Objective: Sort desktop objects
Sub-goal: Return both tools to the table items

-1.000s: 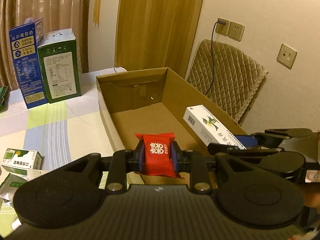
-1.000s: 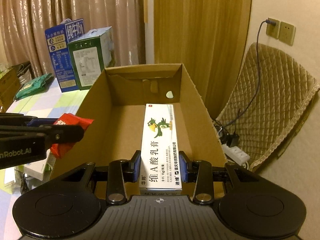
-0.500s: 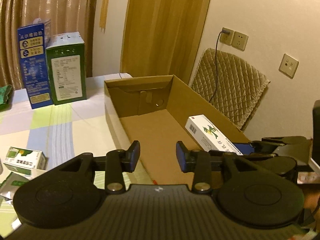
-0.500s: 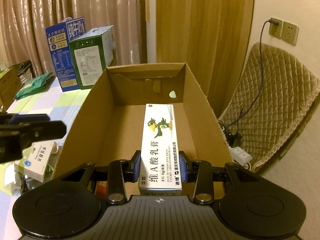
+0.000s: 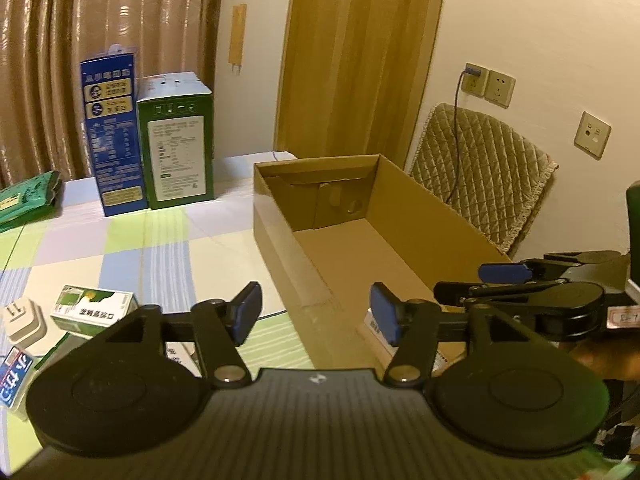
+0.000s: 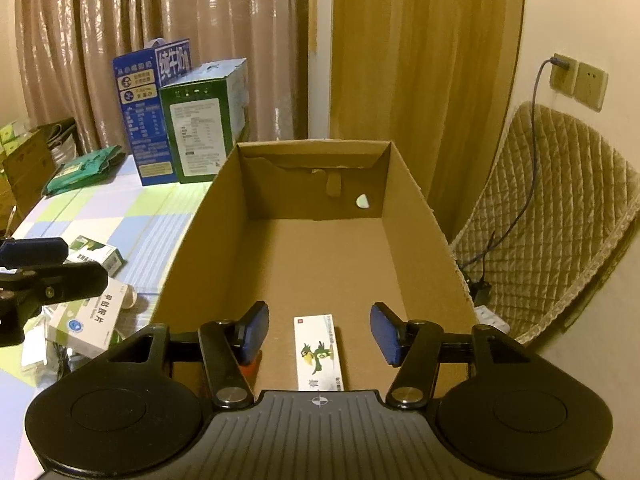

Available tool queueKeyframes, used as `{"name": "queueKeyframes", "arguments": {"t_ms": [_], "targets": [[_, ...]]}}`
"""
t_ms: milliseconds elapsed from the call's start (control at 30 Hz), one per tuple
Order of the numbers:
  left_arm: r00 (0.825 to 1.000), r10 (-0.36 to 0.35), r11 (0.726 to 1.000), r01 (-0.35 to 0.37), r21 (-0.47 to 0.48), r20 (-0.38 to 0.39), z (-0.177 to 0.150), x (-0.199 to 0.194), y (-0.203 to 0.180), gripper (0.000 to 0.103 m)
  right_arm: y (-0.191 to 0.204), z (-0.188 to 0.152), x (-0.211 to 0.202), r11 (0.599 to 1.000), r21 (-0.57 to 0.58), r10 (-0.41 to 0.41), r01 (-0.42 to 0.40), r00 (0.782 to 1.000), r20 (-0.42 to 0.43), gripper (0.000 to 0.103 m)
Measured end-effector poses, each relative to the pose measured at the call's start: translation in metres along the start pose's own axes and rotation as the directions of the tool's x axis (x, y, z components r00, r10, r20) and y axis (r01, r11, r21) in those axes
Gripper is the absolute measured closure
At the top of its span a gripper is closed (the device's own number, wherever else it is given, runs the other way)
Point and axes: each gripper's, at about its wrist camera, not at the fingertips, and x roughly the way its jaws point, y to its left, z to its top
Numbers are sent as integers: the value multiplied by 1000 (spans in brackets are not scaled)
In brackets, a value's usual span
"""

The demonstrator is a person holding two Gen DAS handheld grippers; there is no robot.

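An open cardboard box (image 5: 280, 216) (image 6: 200, 240) stands on the checked tablecloth. A white ointment box with a green bird (image 6: 319, 354) lies on its floor near the front end; an edge of it shows in the left wrist view (image 5: 378, 334). A sliver of the red packet (image 6: 248, 366) shows beside the right gripper's left finger. My right gripper (image 6: 319, 332) is open and empty above the ointment box. My left gripper (image 5: 316, 316) is open and empty over the box's left wall. The right gripper also shows in the left wrist view (image 5: 520, 280).
Left of the box lie small medicine boxes (image 5: 94, 312) (image 6: 92, 320), a white plug adapter (image 5: 22, 320) and a blue-white pack (image 5: 14, 376). Tall blue (image 5: 112, 136) and green (image 5: 176, 140) cartons stand at the back. A quilted chair (image 6: 552, 216) stands right.
My left gripper opened and let go of the red packet, then drew back left. My right gripper opened and dropped the ointment box onto the box floor.
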Motion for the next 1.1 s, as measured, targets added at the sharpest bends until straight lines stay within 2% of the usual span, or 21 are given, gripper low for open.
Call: {"name": "queueKeyframes", "arguments": {"t_ms": [167,267,333,500,700,867,1100], "targets": [[1000,13,1000,-13,3,0,-7,-13,5,41,11,1,-14,1000,-11,8,-8,1000,22,45],[1000,17,1000,-17,-1,10,-11,-25,10,29,19,3,-24,1000,-22,16,-15,999,40,42],[1000,23,1000,-24,1,16,-15,-34,15,27,26,4,-31,999,-25,23,-22,998,52,39],[998,64,998,-64,-1,24,-28,-57,30,19,45,4,-50,998,-29,59,-57,995,81,27],[990,141,990,-141,-21,18,-46,-92,56,6,81,4,-75,989,-60,145,-138,982,124,11],[975,221,975,-221,-26,-8,-69,-123,84,3,119,-3,-88,970,-116,228,-212,964,139,2],[955,295,953,-297,-66,-34,-102,-154,124,2,164,-18,-77,943,-173,304,-285,948,96,2]]}}
